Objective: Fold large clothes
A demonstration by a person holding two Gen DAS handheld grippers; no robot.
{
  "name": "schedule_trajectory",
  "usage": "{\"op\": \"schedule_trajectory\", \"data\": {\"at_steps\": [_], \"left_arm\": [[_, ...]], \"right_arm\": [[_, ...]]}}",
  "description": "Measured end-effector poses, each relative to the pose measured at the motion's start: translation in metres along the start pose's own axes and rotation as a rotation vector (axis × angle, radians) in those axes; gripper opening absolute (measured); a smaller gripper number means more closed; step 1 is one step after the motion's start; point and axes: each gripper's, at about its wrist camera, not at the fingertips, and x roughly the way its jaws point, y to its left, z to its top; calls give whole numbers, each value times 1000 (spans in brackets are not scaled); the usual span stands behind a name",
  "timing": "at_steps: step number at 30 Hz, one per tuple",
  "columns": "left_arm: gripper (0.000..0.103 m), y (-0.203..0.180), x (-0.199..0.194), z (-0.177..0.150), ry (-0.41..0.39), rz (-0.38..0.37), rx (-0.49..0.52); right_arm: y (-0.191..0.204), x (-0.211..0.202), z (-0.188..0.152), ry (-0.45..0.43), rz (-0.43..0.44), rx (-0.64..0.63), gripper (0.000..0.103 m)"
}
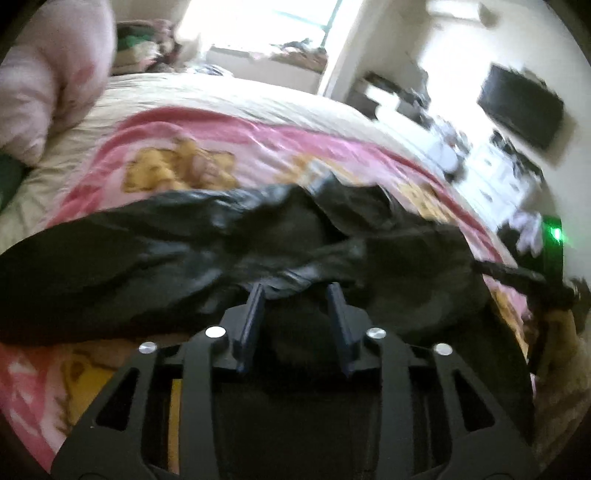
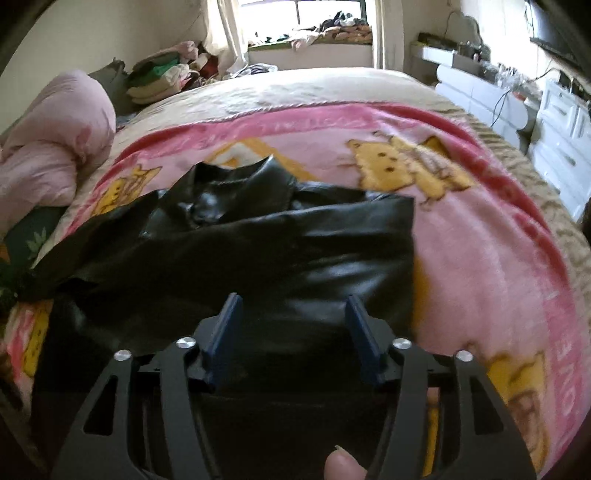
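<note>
Black leather-look jacket (image 2: 236, 251) lies crumpled on pink cartoon blanket (image 2: 480, 236) spread over the bed; collar end points toward the window (image 2: 325, 11), one sleeve laid across the body.

Left gripper (image 1: 295, 295): 2 blue fingers (image 1: 255, 310) spread apart, nothing between them, tips just at the near edge of a jacket fold (image 1: 288, 280), angled slightly down at the garment. View is motion-blurred, so contact with the fabric can't be confirmed.

Right gripper (image 2: 291, 306): fingers (image 2: 225, 325) wide apart, hovering low over the jacket's lower panel, pointing forward along the bed, roughly level. Nothing pinched. A thumb tip (image 2: 343, 465) shows at the bottom edge of the right wrist view, behind the gripper frame.

In the left wrist view the jacket (image 1: 184, 251) stretches across the frame, a dark strip (image 1: 524, 277) of it trailing to the right near a green light (image 1: 554, 234).

Rolled pink duvet (image 2: 55, 140) sits at the bed's left side, folded clothes pile (image 2: 159, 77) behind it. White drawers (image 2: 561, 125) along the right wall.
</note>
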Motion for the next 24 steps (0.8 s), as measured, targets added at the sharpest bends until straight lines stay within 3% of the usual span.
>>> {"op": "schedule_trajectory", "data": {"at_steps": [3,6,8,10,13,17,19,21,24], "left_arm": [[37,-12,23,-8,69,23,46],[41,-7,50,-21,152,71,19],[52,1,61,-26,189,94,0],[53,11,64,-28,194,66,-39],[54,14,62,-28,190,46,-48],[54,15,60,-29,181,36,-54],[59,15,58,-28,181,23,-73],[67,16,56,-27,182,18,-83],[69,17,50,-25,175,20,-89]], "right_arm": [[8,0,-8,11,-27,-28,66],[9,4,-16,35,-36,-44,67],[6,9,-22,58,-47,-42,70],[-3,18,-30,108,-76,-13,71],[-17,30,-39,144,-25,69,71],[-11,32,-38,140,-62,62,71],[-6,25,-37,117,-72,42,72],[-4,19,-36,99,-51,51,75],[-3,12,-35,72,-21,65,82]]}}
